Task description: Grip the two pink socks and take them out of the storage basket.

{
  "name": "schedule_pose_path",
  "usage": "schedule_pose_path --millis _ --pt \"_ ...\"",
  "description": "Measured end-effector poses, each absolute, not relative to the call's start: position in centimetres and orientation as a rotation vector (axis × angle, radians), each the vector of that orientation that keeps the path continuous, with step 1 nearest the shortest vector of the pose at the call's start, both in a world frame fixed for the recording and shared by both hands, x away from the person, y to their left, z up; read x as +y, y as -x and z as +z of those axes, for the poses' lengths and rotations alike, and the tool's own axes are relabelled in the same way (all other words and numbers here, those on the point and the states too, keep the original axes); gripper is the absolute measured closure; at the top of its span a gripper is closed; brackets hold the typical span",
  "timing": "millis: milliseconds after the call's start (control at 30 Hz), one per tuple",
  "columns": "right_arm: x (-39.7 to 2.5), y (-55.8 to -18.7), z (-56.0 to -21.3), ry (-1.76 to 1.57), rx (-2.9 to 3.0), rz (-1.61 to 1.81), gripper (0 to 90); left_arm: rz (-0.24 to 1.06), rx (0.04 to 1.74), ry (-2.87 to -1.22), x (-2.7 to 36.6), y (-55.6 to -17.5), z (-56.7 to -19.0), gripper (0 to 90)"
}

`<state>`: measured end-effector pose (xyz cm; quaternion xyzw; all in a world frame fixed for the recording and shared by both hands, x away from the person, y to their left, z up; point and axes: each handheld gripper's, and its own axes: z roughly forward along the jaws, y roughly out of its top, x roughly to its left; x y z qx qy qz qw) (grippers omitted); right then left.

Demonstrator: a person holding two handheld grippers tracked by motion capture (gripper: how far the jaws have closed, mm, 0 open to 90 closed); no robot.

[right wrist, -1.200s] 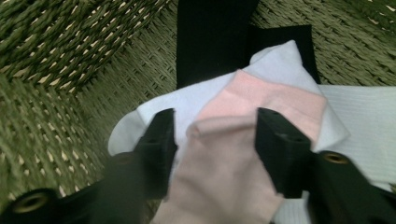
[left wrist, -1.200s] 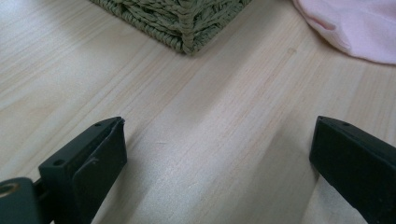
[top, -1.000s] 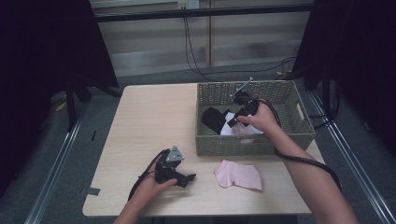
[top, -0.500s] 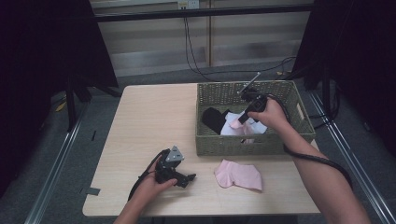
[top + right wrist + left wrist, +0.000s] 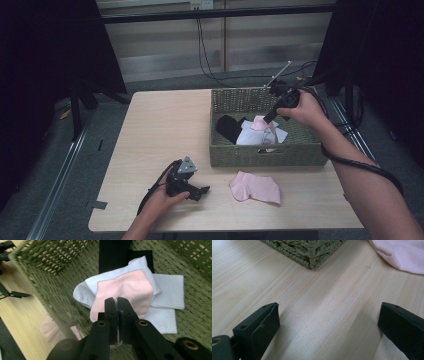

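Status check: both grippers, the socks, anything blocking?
Right gripper shut on pink sock, lifted inside basket. Left gripper open, resting on table. Second pink sock on table. Nothing in the way.

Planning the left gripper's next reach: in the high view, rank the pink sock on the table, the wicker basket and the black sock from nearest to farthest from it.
From the left gripper, resting on the table's near left:
1. Pink sock on the table, just to its right.
2. Wicker basket, beyond, its front wall facing the gripper.
3. Black sock, inside the basket's left end.
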<state>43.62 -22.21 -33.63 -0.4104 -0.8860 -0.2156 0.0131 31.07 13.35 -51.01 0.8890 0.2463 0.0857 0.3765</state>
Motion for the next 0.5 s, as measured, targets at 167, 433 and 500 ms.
schedule_pose_path --millis 167,433,500 --pt "-22.4 -43.0 -31.8 1.277 -2.775 -0.674 86.9 0.219 0.63 -2.273 13.4 -31.1 -51.0 3.5" --pt "-22.6 -42.1 -29.8 1.246 -2.804 -0.68 86.9 0.219 0.63 -2.274 13.4 -31.1 -51.0 3.5" --pt "-22.5 -41.8 -29.0 1.234 -2.811 -0.676 86.8 0.219 0.63 -2.274 13.4 -31.1 -51.0 3.5"
